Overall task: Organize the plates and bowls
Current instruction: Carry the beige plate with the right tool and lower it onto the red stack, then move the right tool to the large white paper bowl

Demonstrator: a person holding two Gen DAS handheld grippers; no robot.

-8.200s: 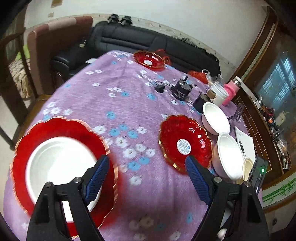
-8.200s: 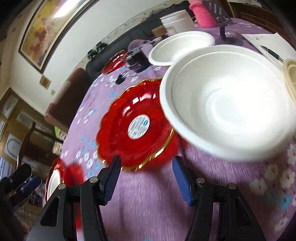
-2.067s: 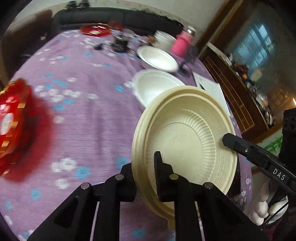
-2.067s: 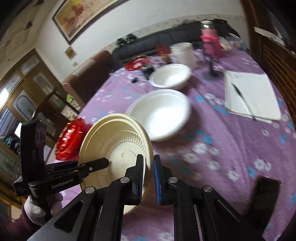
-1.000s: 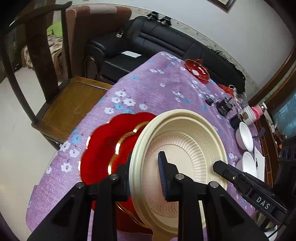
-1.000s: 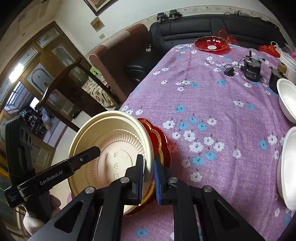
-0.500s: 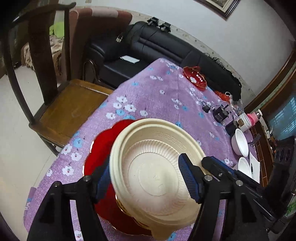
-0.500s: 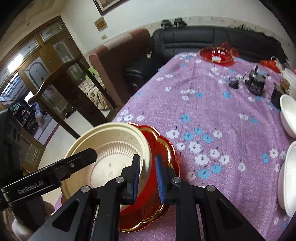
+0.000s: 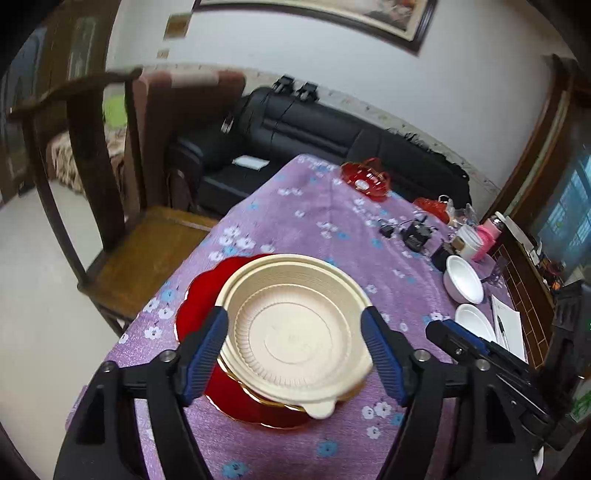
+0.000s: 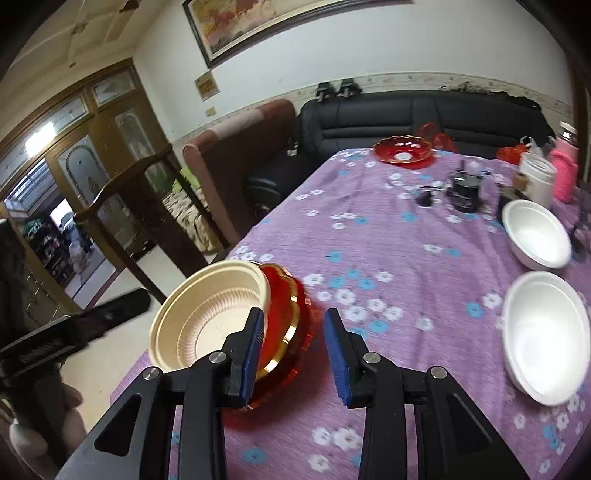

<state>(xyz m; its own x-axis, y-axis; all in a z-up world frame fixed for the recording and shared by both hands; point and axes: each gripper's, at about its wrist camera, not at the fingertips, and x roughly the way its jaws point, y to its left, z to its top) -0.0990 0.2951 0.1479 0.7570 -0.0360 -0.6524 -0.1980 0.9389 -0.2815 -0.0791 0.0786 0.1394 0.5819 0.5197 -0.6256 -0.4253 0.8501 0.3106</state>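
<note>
Black sofa (image 9: 332, 136), wooden chair (image 9: 110, 206), framed painting (image 10: 280, 22), white walls (image 9: 461, 85)

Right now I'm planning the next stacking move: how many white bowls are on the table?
2. One white bowl sits nearer, at the table's right edge; the other white bowl sits just beyond it, near the white jar. Others may lie out of view.

Left hand-held gripper (image 9: 295, 347) and right hand-held gripper (image 10: 295, 347) — jaws apart.
</note>
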